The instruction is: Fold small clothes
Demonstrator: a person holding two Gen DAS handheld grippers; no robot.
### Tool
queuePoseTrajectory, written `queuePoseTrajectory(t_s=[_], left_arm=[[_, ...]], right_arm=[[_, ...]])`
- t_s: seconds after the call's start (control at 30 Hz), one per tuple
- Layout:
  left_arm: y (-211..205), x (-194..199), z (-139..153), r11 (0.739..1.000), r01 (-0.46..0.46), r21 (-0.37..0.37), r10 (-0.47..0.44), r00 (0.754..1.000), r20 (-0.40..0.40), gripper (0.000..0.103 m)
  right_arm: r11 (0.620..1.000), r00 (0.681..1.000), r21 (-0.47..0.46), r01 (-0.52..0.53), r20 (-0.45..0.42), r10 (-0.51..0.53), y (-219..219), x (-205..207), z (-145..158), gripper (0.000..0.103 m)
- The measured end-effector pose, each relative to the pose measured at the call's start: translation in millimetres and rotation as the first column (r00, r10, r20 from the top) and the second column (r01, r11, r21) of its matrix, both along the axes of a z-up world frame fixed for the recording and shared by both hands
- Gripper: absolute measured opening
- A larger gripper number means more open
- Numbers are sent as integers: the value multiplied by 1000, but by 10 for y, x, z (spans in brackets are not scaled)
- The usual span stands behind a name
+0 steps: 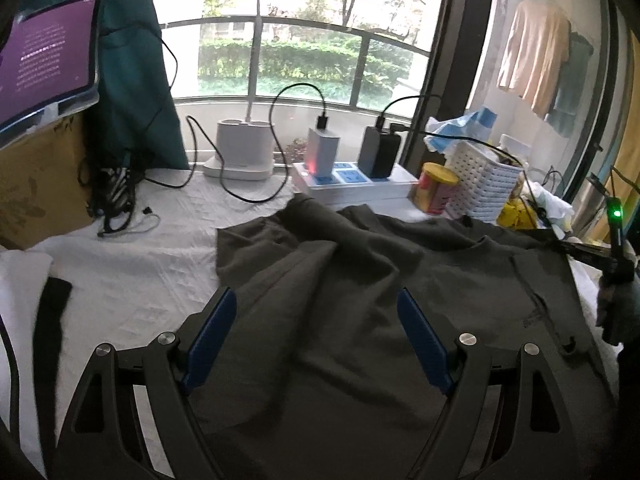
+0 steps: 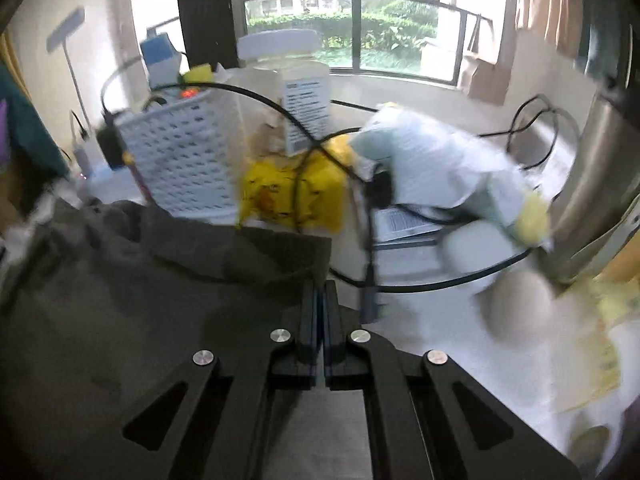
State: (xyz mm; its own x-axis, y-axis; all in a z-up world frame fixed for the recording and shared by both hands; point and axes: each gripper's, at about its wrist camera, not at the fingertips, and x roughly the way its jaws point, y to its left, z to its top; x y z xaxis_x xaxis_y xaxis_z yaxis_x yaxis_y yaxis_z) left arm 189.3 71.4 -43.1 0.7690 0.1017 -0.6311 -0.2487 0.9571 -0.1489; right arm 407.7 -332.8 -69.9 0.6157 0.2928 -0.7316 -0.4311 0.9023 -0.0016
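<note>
A dark olive garment point(image 1: 360, 280) lies rumpled on the white-covered table point(image 1: 140, 272). In the left wrist view my left gripper point(image 1: 316, 296) hovers over the garment's near part, its blue pads point(image 1: 212, 332) wide apart and nothing pinched between them. At the far right edge of the garment my right gripper point(image 1: 580, 250) reaches in from the side. The right wrist view shows my right gripper point(image 2: 320, 286) with its fingers pressed together on the garment's point(image 2: 140, 280) corner edge. The picture there is blurred.
Behind the cloth stand a white power strip with chargers point(image 1: 352, 176), a lamp base point(image 1: 240, 148), a yellow can point(image 1: 436, 188) and a white basket point(image 1: 484, 180). Black cables point(image 2: 360, 240), a yellow packet point(image 2: 292, 192) and a steel flask point(image 2: 596, 184) crowd the right side. A cardboard box point(image 1: 36, 184) stands left.
</note>
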Motion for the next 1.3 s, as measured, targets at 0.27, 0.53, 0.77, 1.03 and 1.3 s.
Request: queuePoseTrajectory(t_s=[0.27, 0.53, 0.77, 1.03, 1.3], left_arm=[[328, -98, -6, 999, -45, 30, 46, 999, -20, 85], [601, -137, -86, 1000, -17, 14, 18, 999, -41, 85], [761, -156, -350, 998, 7, -69, -15, 993, -121, 84], [818, -231, -513, 989, 36, -142, -57, 988, -146, 41], [542, -324, -281, 983, 144, -115, -151, 987, -57, 8]], right_arm=[[999, 999, -15, 33, 20, -32, -28, -140, 56, 3], [1000, 998, -10, 24, 64, -24, 99, -577, 287, 41], [997, 997, 52, 59, 51, -61, 40, -1060, 419, 42], [991, 997, 107, 80, 14, -82, -30, -1415, 432, 42], [988, 998, 142, 64, 8, -65, -32, -1537, 431, 42]])
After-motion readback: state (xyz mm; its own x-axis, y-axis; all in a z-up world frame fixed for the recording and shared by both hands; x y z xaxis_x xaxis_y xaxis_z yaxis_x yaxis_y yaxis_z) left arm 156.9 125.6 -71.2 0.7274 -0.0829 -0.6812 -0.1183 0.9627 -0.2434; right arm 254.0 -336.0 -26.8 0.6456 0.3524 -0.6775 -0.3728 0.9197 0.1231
